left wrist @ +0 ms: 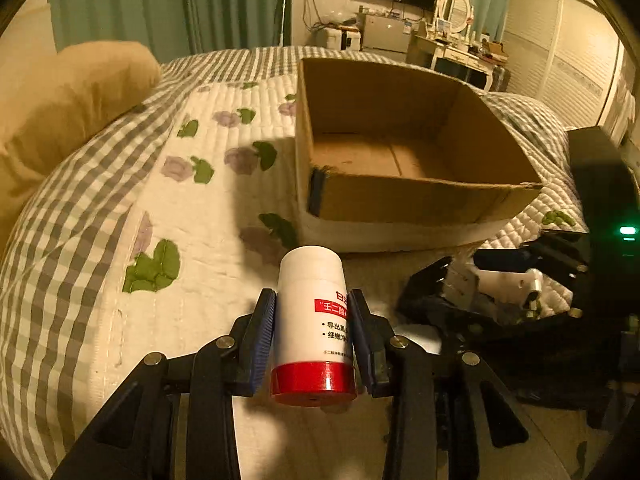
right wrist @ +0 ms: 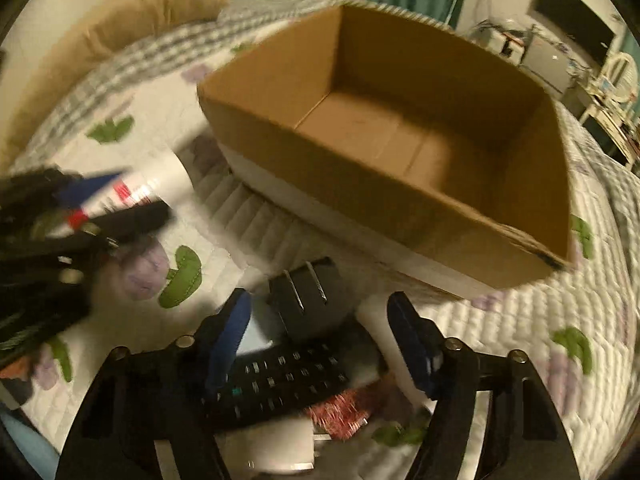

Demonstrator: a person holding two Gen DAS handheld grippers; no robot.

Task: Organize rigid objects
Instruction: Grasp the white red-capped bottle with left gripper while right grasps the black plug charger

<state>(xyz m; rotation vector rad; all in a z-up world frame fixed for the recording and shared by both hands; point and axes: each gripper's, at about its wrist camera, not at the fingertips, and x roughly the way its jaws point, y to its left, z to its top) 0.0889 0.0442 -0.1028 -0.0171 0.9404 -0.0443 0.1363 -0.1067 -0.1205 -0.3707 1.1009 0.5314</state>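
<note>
My left gripper (left wrist: 312, 312) is shut on a white bottle with a red cap (left wrist: 312, 320), held above the quilted bed, short of the open cardboard box (left wrist: 400, 196). The box looks empty inside. In the right wrist view the left gripper and the bottle (right wrist: 152, 188) show at the left, blurred. My right gripper (right wrist: 320, 312) is open above a pile of things on the bed: a black remote control (right wrist: 280, 380), a dark grey block (right wrist: 308, 300) and a white object (right wrist: 384, 332). The box (right wrist: 360, 184) lies just beyond it.
The bed has a floral quilt (left wrist: 180, 208) with a grey checked border. A tan pillow (left wrist: 68, 108) lies at the far left. A red glittery item (right wrist: 340, 412) lies under the right gripper. A dresser and TV stand beyond the bed.
</note>
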